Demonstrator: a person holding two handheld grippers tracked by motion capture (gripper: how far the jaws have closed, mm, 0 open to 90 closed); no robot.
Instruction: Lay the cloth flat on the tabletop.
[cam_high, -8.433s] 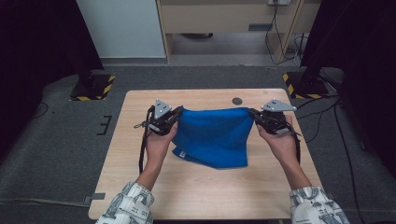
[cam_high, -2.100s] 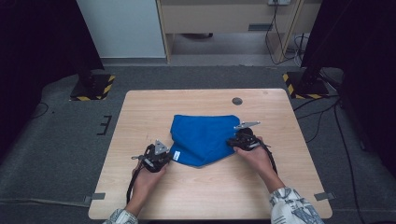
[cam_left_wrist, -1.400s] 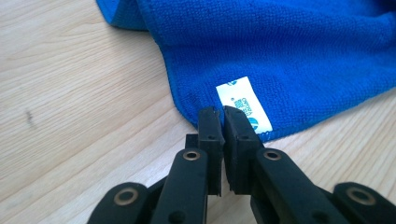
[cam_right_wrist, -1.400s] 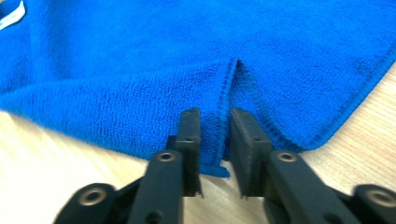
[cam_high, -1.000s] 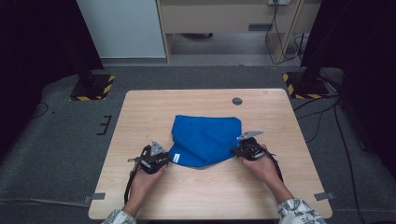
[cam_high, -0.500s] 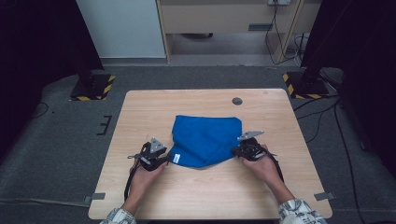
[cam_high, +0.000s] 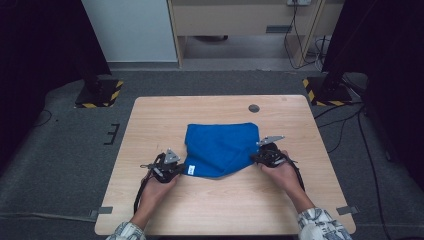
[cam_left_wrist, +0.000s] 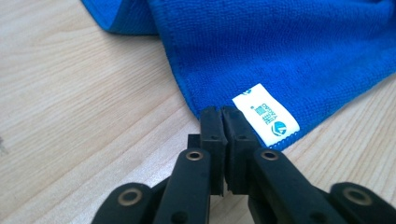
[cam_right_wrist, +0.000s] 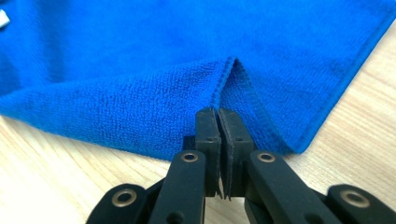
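Risk first. The left gripper (cam_left_wrist: 222, 112) has its jaws together right at the hem of the blue cloth (cam_high: 220, 149), next to the white label (cam_left_wrist: 265, 114). The jaws have just been closing, and the left gripper view does not settle whether any fabric sits between the pads; the bite looks very shallow at best. If the person lifts now, that corner would likely slip out and the cloth would hang from the right side alone, skewing any fold. The right gripper (cam_right_wrist: 218, 114) is clamped on a pinched ridge of the cloth edge, with the fabric puckered up at the jaw tips, so that hold looks firmer. An uneven pull between the two hands could drag the whole cloth toward 6 o'clock across the table (cam_high: 165, 112) or bunch the doubled layers out of line. Pinching only the top layer on one side would open the fold rather than carry it.

Claws. Left: jaws shut flat against each other, tips touching the cloth edge at the label corner, hold uncertain. Right: jaws closed on the cloth hem, gripping it.

Places, high view. The cloth lies folded near the table centre, flat on the wood. The left gripper (cam_high: 167, 165) is at the cloth's 8 o'clock corner, the right gripper (cam_high: 267, 152) at its 4 o'clock edge. A small dark round spot (cam_high: 254, 108) sits at 1 o'clock of the cloth, well apart from it.
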